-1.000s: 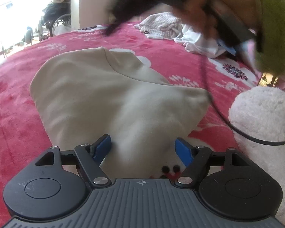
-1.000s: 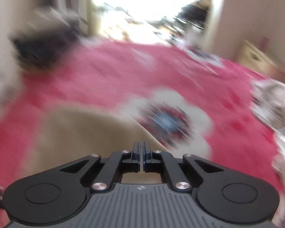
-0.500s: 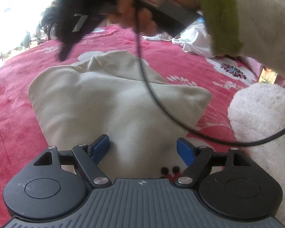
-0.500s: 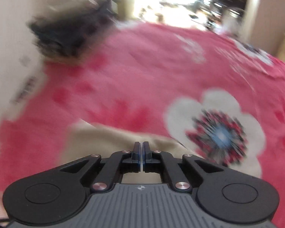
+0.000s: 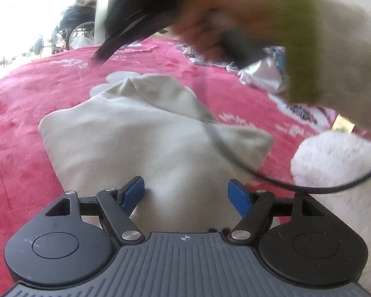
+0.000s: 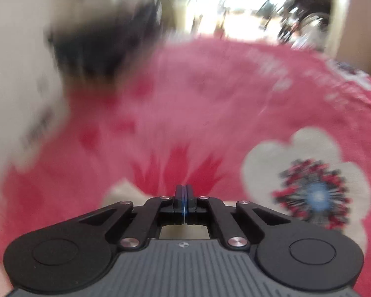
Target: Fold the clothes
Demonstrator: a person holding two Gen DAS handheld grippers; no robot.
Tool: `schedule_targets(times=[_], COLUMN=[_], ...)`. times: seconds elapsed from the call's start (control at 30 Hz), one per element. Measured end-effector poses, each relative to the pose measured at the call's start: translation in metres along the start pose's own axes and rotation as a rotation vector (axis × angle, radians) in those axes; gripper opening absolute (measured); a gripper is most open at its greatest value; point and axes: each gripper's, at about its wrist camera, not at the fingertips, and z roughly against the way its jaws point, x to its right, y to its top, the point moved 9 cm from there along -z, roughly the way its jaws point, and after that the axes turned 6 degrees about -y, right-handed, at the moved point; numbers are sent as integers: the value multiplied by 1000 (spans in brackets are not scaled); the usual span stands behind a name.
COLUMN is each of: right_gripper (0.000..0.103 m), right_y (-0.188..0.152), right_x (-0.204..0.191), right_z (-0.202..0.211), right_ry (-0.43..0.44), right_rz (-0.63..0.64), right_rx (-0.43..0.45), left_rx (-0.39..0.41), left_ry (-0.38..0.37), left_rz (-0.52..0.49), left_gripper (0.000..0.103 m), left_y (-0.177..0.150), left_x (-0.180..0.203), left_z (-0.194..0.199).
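Lying on a pink flowered blanket (image 5: 24, 113), one cream garment (image 5: 136, 143), partly folded with a flap turned over its far end; left tool (image 5: 186, 194) low over the garment's near edge, blue pads (image 5: 133, 193) spread wide with cloth between but nothing held. Right tool (image 6: 183, 198) blurred, fingers pressed fully together over the blanket, cream cloth showing just under its linkage; whether it pinches that cloth cannot be told. Also present: a hand (image 5: 210, 32) in a green-cuffed sleeve (image 5: 301, 49) overhead, black cable (image 5: 309, 188), white fluffy item (image 5: 334, 163), other clothes (image 5: 267, 74) farther off.
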Motion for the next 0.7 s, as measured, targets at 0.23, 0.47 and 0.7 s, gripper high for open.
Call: schedule_targets(times=[0.23,0.47,0.7], right_gripper=[4,0,3], right_y=[-59,-188,-177], right_x=[41,32,22], right_z=[104,42,92], right_ry=[-26,-190,-246], right_rz=[-133,-95,-120], right_rx=[13,-207,-149], left_rx=[57,-89,-93], left_ry=[-28,57,106], left_rz=[115,-18,-12], left_gripper=[72,73,72], left_y=[16,-2,-3], left_x=[-12,-4,-5], left_z=[14,-17,-13])
